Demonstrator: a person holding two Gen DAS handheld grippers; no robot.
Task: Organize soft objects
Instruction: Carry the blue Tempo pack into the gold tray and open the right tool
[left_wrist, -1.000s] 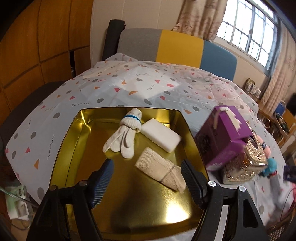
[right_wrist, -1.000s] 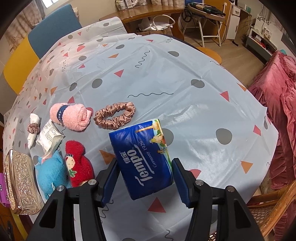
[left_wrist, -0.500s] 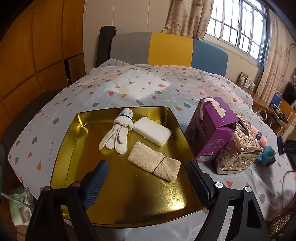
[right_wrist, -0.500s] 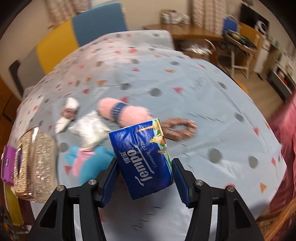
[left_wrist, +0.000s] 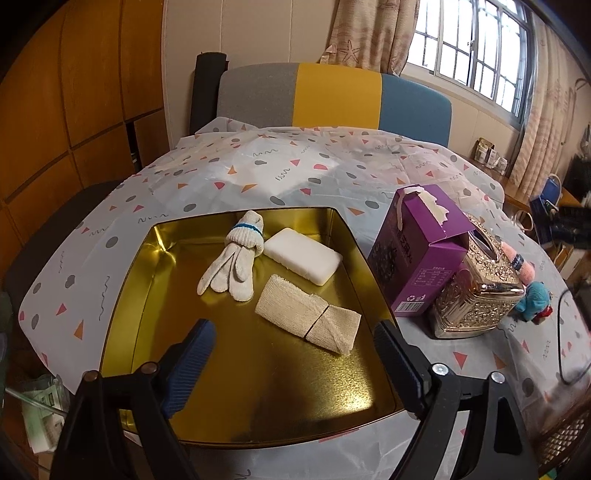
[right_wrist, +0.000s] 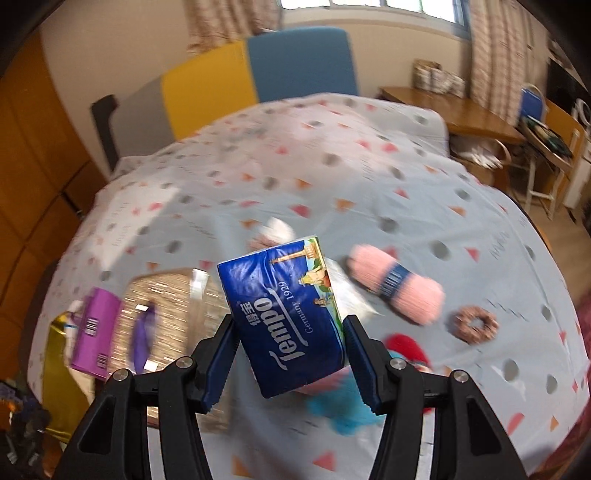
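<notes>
- Right wrist view: the right gripper (right_wrist: 288, 343) clamps a blue Tempo tissue pack (right_wrist: 284, 317) in the air above the table, with a pink roll (right_wrist: 397, 291) and brown scrunchie (right_wrist: 474, 324) lying farther right.
- Left wrist view: the left gripper (left_wrist: 295, 345) gapes wide over the near part of the gold tray (left_wrist: 122, 295).
- Farther in the tray lie a beige cloth (left_wrist: 308, 317), white gloves (left_wrist: 232, 266) and a white pad (left_wrist: 303, 255).

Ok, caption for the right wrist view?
Right gripper holds a blue tissue pack above the patterned tablecloth, over scattered soft items.
</notes>
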